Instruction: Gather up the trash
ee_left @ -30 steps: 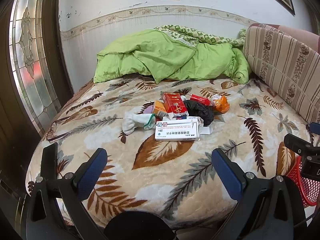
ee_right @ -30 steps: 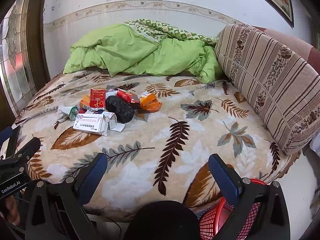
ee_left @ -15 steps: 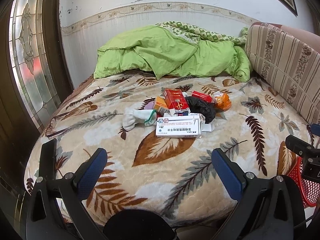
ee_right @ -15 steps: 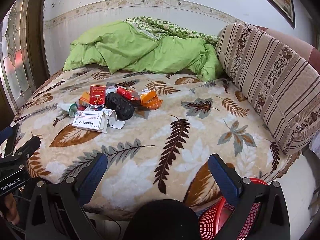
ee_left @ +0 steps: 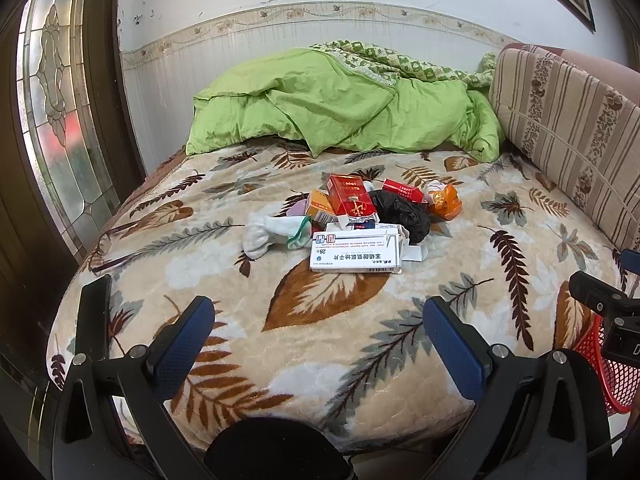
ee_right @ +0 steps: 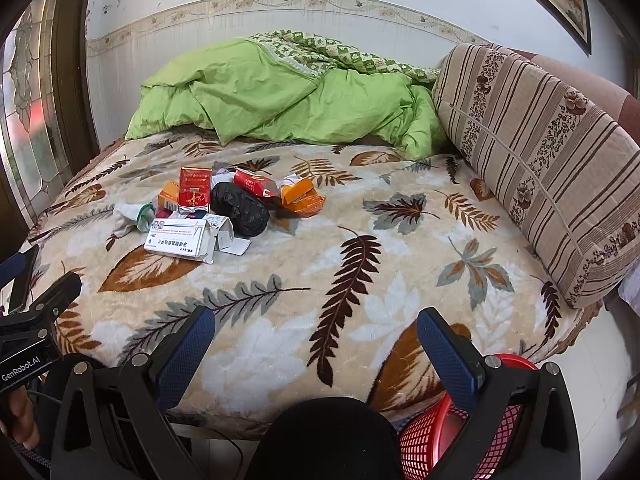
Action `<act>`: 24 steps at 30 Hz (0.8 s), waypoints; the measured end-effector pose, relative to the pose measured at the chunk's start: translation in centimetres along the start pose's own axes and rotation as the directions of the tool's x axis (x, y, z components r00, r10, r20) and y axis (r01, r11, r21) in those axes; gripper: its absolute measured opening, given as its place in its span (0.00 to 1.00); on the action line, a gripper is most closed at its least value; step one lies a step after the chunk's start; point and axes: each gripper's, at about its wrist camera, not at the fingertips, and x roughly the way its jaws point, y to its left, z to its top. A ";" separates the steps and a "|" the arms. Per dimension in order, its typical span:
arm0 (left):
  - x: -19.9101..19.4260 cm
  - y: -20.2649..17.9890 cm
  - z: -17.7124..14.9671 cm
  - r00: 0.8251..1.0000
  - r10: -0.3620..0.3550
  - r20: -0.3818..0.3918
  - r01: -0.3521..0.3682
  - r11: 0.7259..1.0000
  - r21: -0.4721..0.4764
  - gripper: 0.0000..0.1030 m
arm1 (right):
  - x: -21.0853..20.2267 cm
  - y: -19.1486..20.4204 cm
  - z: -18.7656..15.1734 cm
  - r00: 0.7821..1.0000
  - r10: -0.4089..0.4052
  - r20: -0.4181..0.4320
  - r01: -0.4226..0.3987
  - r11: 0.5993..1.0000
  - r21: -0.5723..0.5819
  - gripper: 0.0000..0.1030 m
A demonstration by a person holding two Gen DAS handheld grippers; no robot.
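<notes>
A pile of trash lies mid-bed: a white medicine box (ee_left: 355, 253) (ee_right: 180, 240), a red carton (ee_left: 351, 200) (ee_right: 194, 190), a small orange box (ee_left: 319, 207), a black bag (ee_left: 400, 211) (ee_right: 239, 210), an orange wrapper (ee_left: 445, 202) (ee_right: 302, 198) and a white sock (ee_left: 272, 234). My left gripper (ee_left: 318, 336) is open and empty, above the bed's near edge, short of the pile. My right gripper (ee_right: 316, 340) is open and empty, to the right of the pile. A red mesh basket (ee_right: 448, 440) (ee_left: 612, 372) stands on the floor below the right gripper.
A leaf-patterned blanket (ee_left: 320, 320) covers the bed. A green duvet (ee_left: 340, 104) is heaped at the back by the wall. A striped cushion (ee_right: 540, 152) lines the right side. A glass-panelled door (ee_left: 52, 100) stands at left.
Both grippers have moved a little forward toward the bed, so the pile looks slightly nearer. Nothing on the bed has moved, and both grippers stay open.
</notes>
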 end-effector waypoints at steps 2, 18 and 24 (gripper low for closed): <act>0.0 0.0 0.1 1.000 0.000 0.000 0.000 1.000 0.000 1.00 | 0.0 0.1 0.1 1.000 -0.001 -0.002 0.001 1.000 -0.001 0.99; 1.6 2.9 -0.8 0.995 -0.006 -0.095 -0.003 0.996 -0.090 1.00 | 1.7 1.3 0.2 0.987 0.145 -0.066 -0.148 0.987 -0.053 0.99; 2.9 6.4 0.0 0.989 0.024 -0.146 -0.046 0.988 -0.145 1.00 | 5.0 4.7 2.1 0.945 0.291 -0.147 -0.319 0.918 -0.237 0.99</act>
